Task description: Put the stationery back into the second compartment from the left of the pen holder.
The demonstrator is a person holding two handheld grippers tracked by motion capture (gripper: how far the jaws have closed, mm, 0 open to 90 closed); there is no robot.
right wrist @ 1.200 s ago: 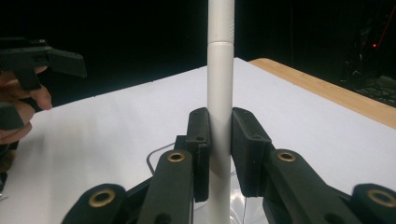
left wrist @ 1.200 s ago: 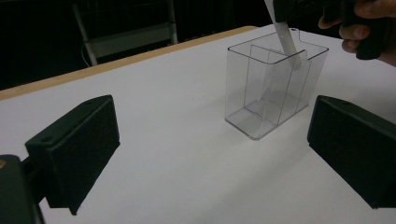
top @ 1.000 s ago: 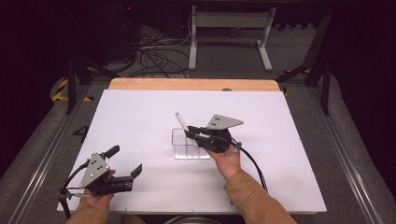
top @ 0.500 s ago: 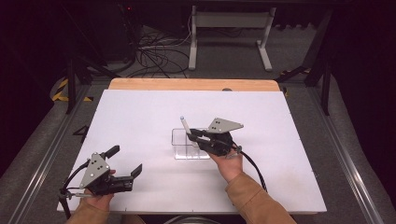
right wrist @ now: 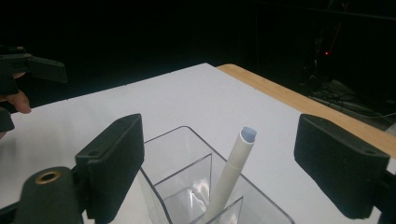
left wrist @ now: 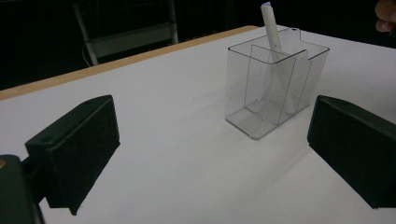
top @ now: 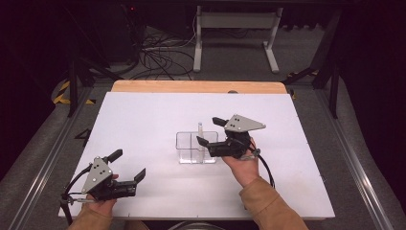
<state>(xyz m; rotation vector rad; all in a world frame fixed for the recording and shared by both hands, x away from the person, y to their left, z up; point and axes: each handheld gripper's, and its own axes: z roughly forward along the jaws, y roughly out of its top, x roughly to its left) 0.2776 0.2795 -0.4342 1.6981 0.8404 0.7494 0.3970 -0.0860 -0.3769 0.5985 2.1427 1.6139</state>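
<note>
A clear plastic holder (top: 195, 148) with inner dividers stands mid-table, and a white pen (top: 200, 128) stands in it, leaning a little. My right gripper (top: 210, 132) hovers just right of the holder; its jaws have just been opening and touch nothing. In the right gripper view the pen (right wrist: 233, 172) rises from the holder (right wrist: 173, 186) between the wide-apart jaws of that gripper (right wrist: 223, 154), free of both pads. My left gripper (top: 128, 164) rests open near the front left edge. In the left gripper view, the holder (left wrist: 275, 88) and pen (left wrist: 272, 28) lie beyond its open jaws (left wrist: 210, 154).
The white tabletop (top: 143, 115) has a wooden strip (top: 191, 86) along its far edge. Beyond it are floor cables (top: 158, 52) and a metal stand (top: 234, 28). Dark rails run along both sides of the table.
The pen, tilted and gripped by the right gripper earlier, now stands in the holder on its own. The right jaws have opened and the gripper has drawn back to the right and up.
</note>
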